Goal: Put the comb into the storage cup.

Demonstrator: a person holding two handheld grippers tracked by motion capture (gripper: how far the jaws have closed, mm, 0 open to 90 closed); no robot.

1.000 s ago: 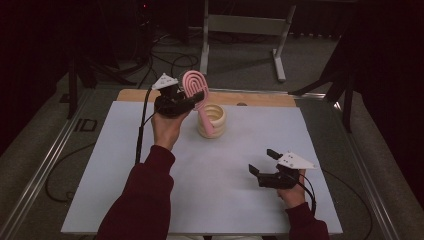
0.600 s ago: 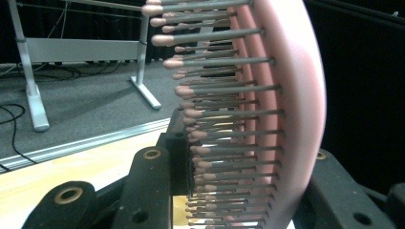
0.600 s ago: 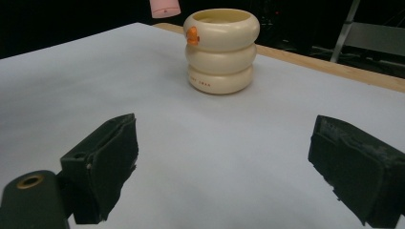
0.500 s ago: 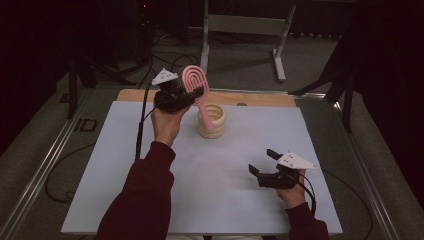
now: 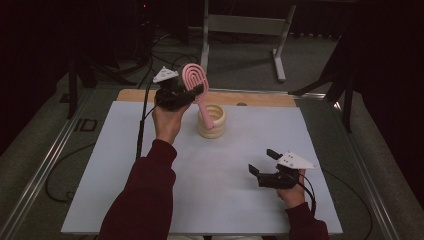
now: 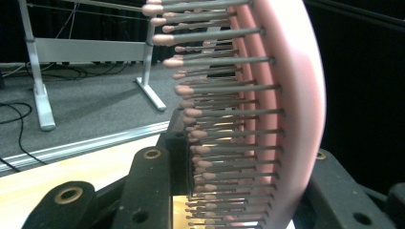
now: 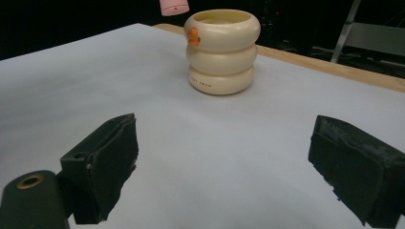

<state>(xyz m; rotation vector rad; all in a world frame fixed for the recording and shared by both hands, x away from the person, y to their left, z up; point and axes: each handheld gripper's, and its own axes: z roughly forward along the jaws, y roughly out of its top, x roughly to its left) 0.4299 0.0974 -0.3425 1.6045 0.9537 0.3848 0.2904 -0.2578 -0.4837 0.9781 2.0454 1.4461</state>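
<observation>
High view: upper centre, left gripper point(image 5: 192, 94) clamps pink brush point(image 5: 193, 82), lifted.
Cup point(image 5: 211, 120): cream, ringed, just right of brush handle.
Right gripper point(image 5: 265, 164): lower right, jaws apart, empty.

Left gripper raised and clamped, right gripper low and open.

The left gripper point(image 5: 192, 95) is held up on an outstretched, sleeved forearm, jaws closed on a brush point(image 5: 194, 82). The right gripper point(image 5: 264, 162) is kept near the table's near edge, jaws spread wide apart.
</observation>
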